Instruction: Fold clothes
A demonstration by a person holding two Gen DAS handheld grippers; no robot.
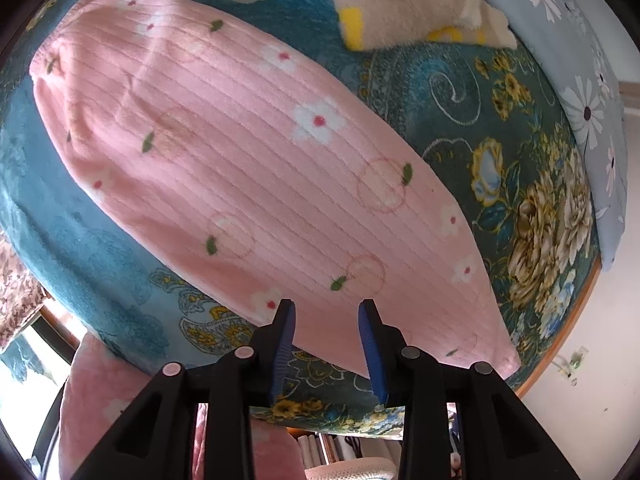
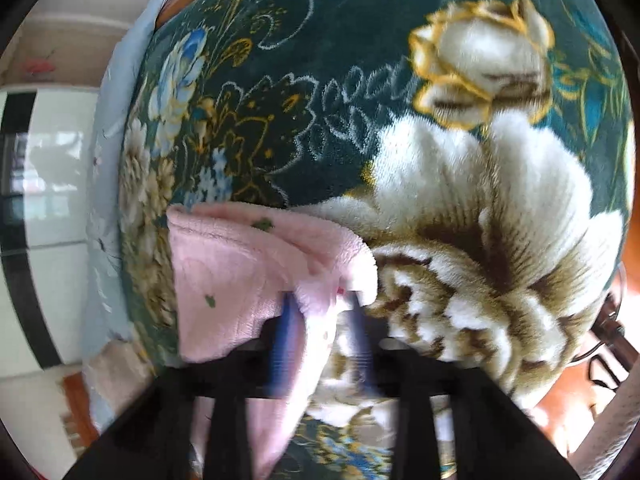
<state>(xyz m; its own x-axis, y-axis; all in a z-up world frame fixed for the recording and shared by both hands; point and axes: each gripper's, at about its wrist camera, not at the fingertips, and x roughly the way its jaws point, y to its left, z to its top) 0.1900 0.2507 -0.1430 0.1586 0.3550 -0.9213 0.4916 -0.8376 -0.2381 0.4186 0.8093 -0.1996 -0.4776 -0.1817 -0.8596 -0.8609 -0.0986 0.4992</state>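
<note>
One pink floral fleece garment lies flat on the bed's teal flowered blanket, its long axis running from far left to near right. Just beyond the parted, empty left tongs lies its near long edge. The right tongs, blurred, have pink fleece bunched between them; whether they pinch it I cannot tell.

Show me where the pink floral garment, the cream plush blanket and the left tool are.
pink floral garment (image 1: 256,168): left wrist view, middle of its ribbed surface.
cream plush blanket (image 1: 404,0): left wrist view, its fuzzy top face.
left tool (image 1: 327,312): left wrist view, midway between fingertips.
</note>
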